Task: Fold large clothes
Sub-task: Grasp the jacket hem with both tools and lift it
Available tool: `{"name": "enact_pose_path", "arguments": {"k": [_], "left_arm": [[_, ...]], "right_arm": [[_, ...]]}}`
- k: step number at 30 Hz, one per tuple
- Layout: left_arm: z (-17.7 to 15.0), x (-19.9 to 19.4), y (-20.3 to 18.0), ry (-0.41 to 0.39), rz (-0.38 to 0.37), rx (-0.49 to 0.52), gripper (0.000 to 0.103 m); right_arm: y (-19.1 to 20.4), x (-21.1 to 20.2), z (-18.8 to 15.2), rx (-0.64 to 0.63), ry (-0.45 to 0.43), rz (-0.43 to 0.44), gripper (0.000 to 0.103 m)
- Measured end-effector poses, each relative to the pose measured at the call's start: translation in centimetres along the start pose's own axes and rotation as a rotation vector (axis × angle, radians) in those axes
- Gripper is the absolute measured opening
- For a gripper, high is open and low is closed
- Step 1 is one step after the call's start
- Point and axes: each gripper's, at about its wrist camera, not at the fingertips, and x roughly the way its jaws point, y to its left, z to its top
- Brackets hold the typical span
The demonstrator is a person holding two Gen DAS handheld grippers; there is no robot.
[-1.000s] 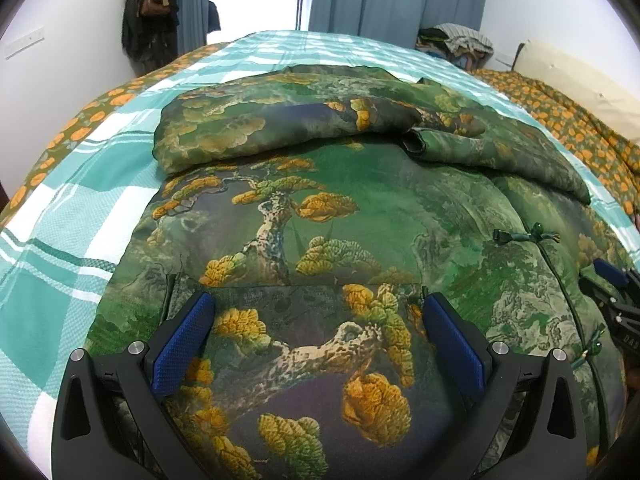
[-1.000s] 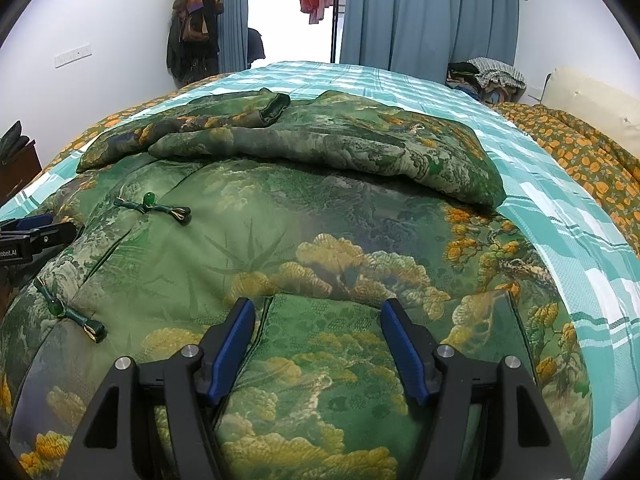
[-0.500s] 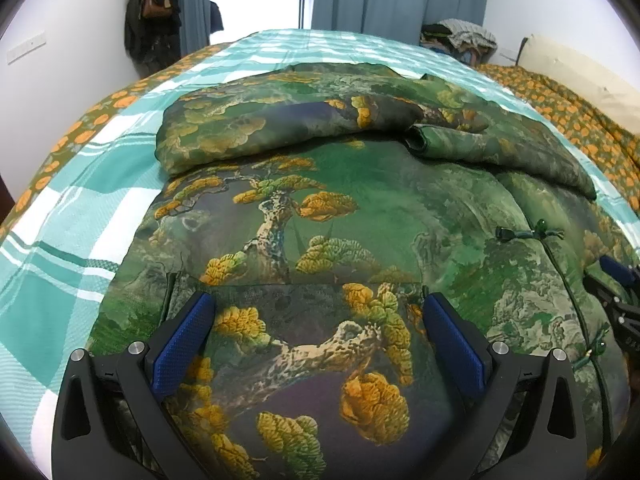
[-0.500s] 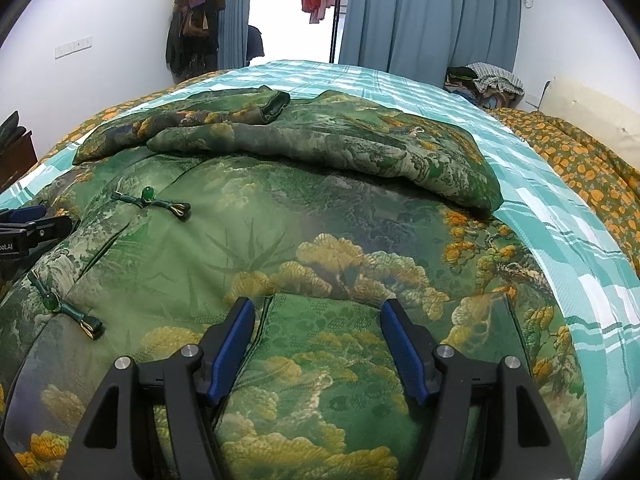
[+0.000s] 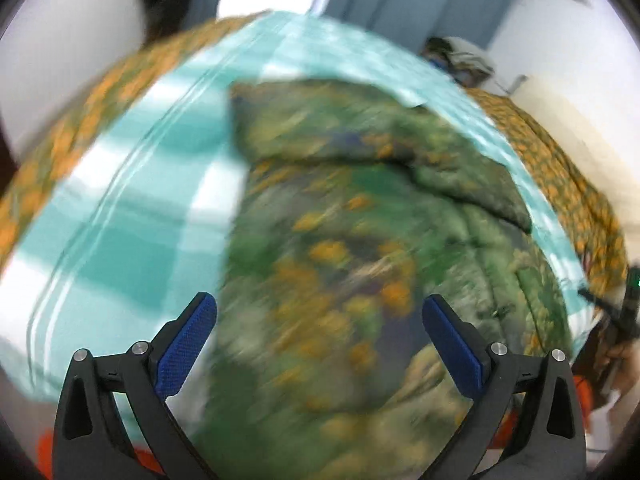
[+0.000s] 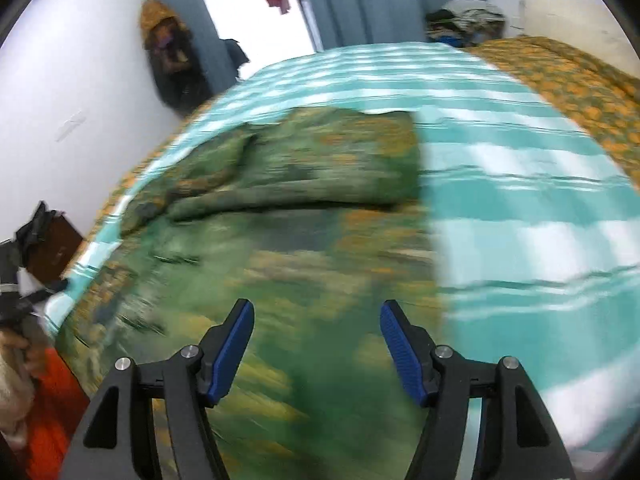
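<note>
A large green padded jacket (image 5: 360, 240) with orange and gold tree print lies flat on the bed, its upper part folded across; both views are blurred by motion. My left gripper (image 5: 320, 332) hangs above the jacket's near left edge, open wide, with nothing between its blue pads (image 5: 188, 344). In the right wrist view the jacket (image 6: 280, 240) spreads below my right gripper (image 6: 316, 336), which is over its near right part. Its jaws are opening and no cloth sits between them. The right gripper (image 5: 616, 316) shows at the left view's right edge.
A teal and white checked cover (image 6: 520, 200) lies under the jacket, over an orange floral blanket (image 6: 560, 72). A clothes pile (image 6: 468, 20) sits at the far corner by blue curtains. Coats (image 6: 168, 52) hang on the left wall; a dark cabinet (image 6: 56, 248) stands beside the bed.
Both grippers have lifted up and back from the jacket and rolled, so the jacket looks smaller and lower. The right jaws stand wider; the cloth that lay between them is out of them.
</note>
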Motion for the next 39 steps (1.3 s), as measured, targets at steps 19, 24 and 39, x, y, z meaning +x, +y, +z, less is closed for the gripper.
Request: {"name": "enact_pose_path", "arguments": {"k": [19, 24, 39], "left_arm": [[-4.0, 1.8, -0.1, 0.335, 0.008, -0.006, 0.016], [-2.5, -1.7, -0.8, 0.286, -0.069, -0.045, 0.01], [-8.0, -13.4, 1.7, 0.377, -0.131, -0.091, 0.009]], "right_arm": [[0.5, 2.1, -4.5, 0.087, 0.324, 0.162, 0.015], [1.8, -1.6, -2.2, 0.09, 0.271, 0.219, 0.013], [3.9, -12.6, -8.0, 0.121, 0.414, 0.361, 0.013]]}}
